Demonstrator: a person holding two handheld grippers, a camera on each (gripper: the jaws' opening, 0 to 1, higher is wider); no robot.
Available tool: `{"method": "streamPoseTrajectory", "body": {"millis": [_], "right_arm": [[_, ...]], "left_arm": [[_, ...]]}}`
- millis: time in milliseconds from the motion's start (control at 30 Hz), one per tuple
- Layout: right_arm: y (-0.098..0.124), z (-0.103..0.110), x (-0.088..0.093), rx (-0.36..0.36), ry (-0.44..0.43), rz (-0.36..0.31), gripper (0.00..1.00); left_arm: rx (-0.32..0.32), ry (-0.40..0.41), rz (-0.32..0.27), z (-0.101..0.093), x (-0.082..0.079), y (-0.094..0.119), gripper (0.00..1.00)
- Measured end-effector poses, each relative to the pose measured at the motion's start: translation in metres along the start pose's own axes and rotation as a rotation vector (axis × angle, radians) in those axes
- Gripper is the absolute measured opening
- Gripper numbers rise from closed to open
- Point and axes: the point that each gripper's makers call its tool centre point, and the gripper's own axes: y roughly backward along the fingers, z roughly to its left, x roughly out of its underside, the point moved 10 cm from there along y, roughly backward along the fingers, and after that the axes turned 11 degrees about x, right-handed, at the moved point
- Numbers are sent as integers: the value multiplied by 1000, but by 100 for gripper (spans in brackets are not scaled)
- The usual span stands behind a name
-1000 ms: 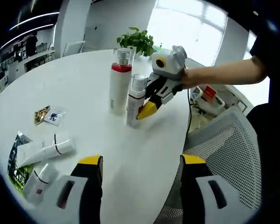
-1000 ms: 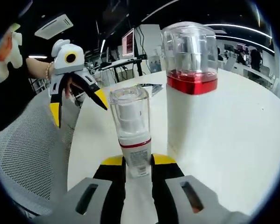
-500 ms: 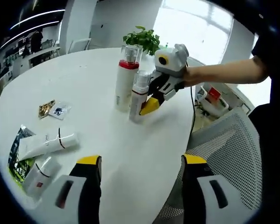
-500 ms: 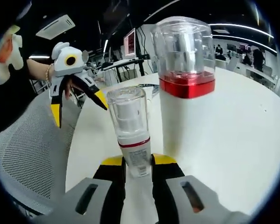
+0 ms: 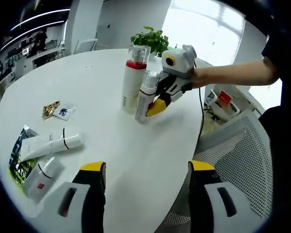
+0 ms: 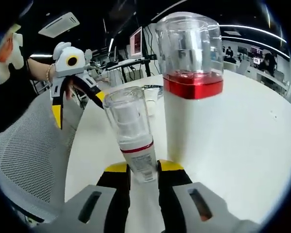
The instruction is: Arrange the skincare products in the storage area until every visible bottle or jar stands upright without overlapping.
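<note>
My right gripper (image 6: 143, 170) is shut on a small white pump bottle (image 6: 134, 145) with a clear cap and a thin red band; the bottle leans slightly left. Just right of it a tall white bottle (image 6: 193, 111) with a red collar and clear cap stands upright on the white table (image 6: 252, 145). In the left gripper view the small bottle (image 5: 144, 99), the tall bottle (image 5: 133, 82) and the right gripper (image 5: 157, 104) appear at mid-table. My left gripper (image 5: 147, 167) is open above the table's near part, and shows as the left gripper (image 6: 77, 104) in the right gripper view. A white tube (image 5: 50, 144) and a small white bottle (image 5: 41, 177) lie flat at the left.
Two sachets (image 5: 57, 110) and a green packet (image 5: 16, 155) lie on the left side of the table. A potted plant (image 5: 150, 39) stands at the far edge. A grey mesh chair (image 5: 237, 160) sits off the table's right edge. The person's forearm (image 5: 232, 75) reaches in from the right.
The small bottle in my right gripper has tipped a little to the left. The left gripper's camera has drawn back slightly, so the two bottles look farther off.
</note>
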Motion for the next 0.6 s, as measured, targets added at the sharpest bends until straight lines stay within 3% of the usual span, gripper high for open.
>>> {"method": "streamPoseTrajectory", "body": {"millis": [367, 600], "right_arm": [[1, -1, 7, 18, 15, 35, 21], [7, 2, 8, 37, -8, 37, 25]], "left_arm": [[-4, -1, -5, 1, -2, 0, 61], [3, -3, -8, 0, -2, 3, 67]]}}
